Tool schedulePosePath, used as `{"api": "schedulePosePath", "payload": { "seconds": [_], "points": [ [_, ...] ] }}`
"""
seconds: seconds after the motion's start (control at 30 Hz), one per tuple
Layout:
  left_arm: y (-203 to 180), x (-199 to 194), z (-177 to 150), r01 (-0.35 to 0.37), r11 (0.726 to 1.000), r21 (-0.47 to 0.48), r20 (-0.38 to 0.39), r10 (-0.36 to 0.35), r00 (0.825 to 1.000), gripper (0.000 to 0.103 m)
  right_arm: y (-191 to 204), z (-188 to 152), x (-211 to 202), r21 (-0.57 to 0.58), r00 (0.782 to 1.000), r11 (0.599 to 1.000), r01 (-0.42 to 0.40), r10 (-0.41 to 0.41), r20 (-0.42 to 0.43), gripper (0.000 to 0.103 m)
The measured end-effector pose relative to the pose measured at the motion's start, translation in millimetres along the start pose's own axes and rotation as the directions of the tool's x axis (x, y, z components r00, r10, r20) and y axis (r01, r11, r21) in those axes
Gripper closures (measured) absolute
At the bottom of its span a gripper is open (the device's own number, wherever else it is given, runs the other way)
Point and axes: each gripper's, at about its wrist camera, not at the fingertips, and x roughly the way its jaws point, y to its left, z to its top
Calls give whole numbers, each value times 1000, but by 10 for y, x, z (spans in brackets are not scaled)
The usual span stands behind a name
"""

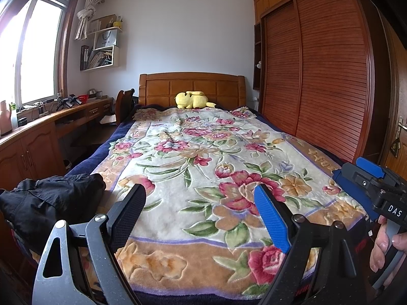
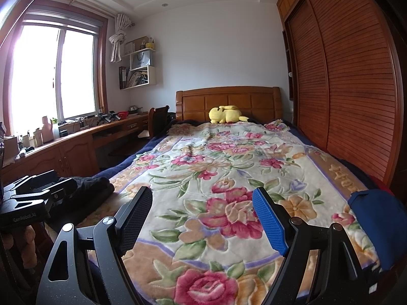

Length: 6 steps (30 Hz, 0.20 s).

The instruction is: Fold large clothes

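Note:
A crumpled black garment [image 1: 51,203] lies on the bed's near left corner, left of my left gripper [image 1: 199,189]. That gripper is open, with only the floral blanket [image 1: 203,139] between its black and blue fingers. In the right wrist view the black garment [image 2: 89,185] sits behind the left gripper [image 2: 58,181]. A blue garment [image 2: 371,218] rests on the bed's near right edge. My right gripper [image 2: 201,191] is open above the blanket [image 2: 216,157] and holds nothing. The left wrist view shows the right gripper [image 1: 356,172] at the right edge, with a hand [image 1: 384,241] on its handle.
A yellow plush toy [image 1: 193,100] lies by the wooden headboard [image 1: 190,86]. A slatted wooden wardrobe [image 1: 318,76] runs along the bed's right side. A long wooden desk [image 1: 51,122] with clutter stands under the window on the left, with a chair [image 1: 124,104] beside it.

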Motion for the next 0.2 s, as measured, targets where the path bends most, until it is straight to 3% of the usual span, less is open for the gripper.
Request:
{"api": "schedulePosePath", "payload": {
  "seconds": [0.2],
  "points": [
    [2, 8, 11, 0, 1000, 0, -1, 0, 1000, 16, -9, -4, 2, 0, 1000, 1000, -1, 1, 3, 21]
  ]
}}
